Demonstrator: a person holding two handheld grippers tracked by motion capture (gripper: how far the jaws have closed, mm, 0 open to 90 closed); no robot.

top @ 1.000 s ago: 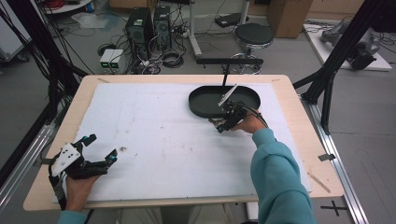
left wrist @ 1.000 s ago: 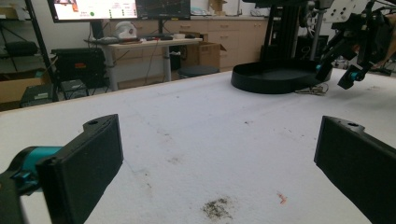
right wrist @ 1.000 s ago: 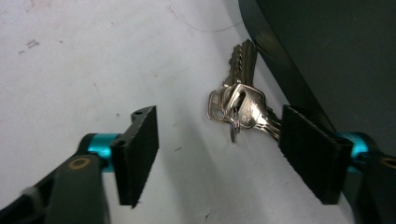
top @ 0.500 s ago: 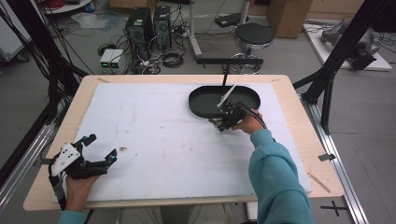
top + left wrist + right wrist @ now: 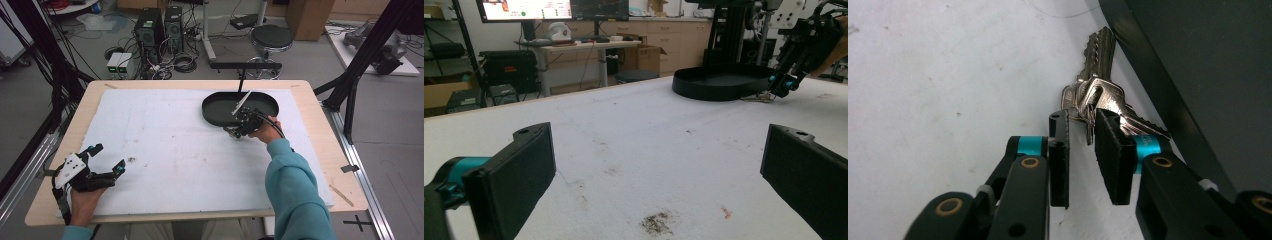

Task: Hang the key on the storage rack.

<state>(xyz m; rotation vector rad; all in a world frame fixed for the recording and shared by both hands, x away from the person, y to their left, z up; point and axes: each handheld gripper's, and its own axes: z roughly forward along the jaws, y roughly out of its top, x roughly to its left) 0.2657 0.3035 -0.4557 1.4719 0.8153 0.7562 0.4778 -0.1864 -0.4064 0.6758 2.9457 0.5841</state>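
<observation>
Closing my right gripper [image 5: 1082,137] on a bunch of keys [image 5: 1096,95], I have its jaws almost together, and they have just been closing. The keys lie flat on the white table [image 5: 175,150], right beside the outer wall of the black tray [image 5: 220,111], not inside it. The bunch sits straight ahead of my right gripper, at its tips. The ring end of the bunch is between the two pads, and the long toothed blades point away from me along the tray wall. The pads look like they touch the metal, so I think the keys are pinched now. My next move is likely a lift and a short hop over the tray wall.

My left gripper [image 5: 95,162] rests far away at the near left corner, with its jaws wide apart and nothing in them.
</observation>
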